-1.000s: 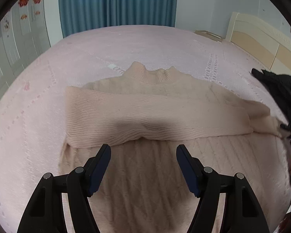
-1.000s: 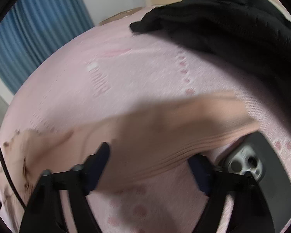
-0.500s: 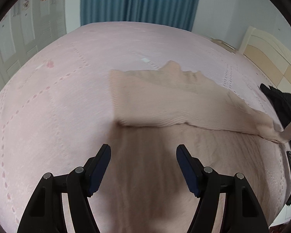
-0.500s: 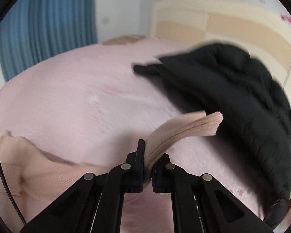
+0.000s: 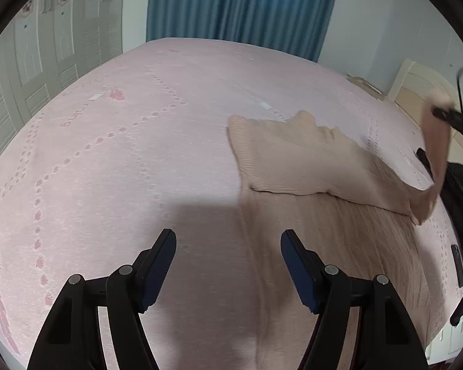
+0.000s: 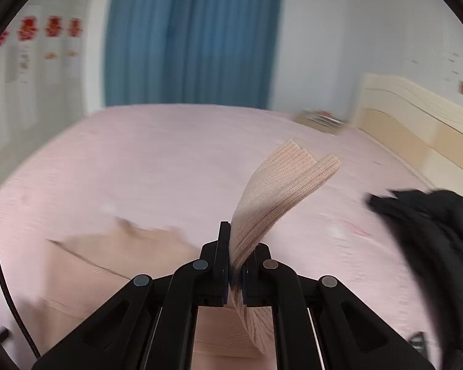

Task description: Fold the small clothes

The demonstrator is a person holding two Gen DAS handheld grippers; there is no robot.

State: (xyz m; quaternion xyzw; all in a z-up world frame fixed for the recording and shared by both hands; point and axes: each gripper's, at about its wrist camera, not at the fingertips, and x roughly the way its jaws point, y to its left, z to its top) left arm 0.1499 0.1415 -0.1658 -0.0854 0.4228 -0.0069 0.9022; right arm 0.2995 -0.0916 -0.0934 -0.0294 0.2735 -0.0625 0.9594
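Note:
A beige knit sweater (image 5: 308, 166) lies flat on the pink bed (image 5: 139, 154), one sleeve folded across its chest. My left gripper (image 5: 228, 265) is open and empty, low over the sweater's left edge. My right gripper (image 6: 236, 259) is shut on the cuff of the other sleeve (image 6: 281, 185), which stands up out of the jaws. In the left wrist view that sleeve (image 5: 436, 141) is lifted well above the bed at the far right, held by the right gripper (image 5: 441, 114). The sweater body (image 6: 108, 265) shows blurred below in the right wrist view.
A black garment (image 6: 432, 240) lies on the bed at the right, near the beige headboard (image 6: 416, 129). A dark phone (image 5: 458, 265) lies by the bed's right edge. Blue curtains (image 5: 240, 6) hang beyond the bed; white wardrobe doors (image 5: 31, 61) stand left.
My right gripper closed on the sleeve cuff and has lifted it up, swinging left. My left gripper has swung left, so the sweater now sits right of its fingers.

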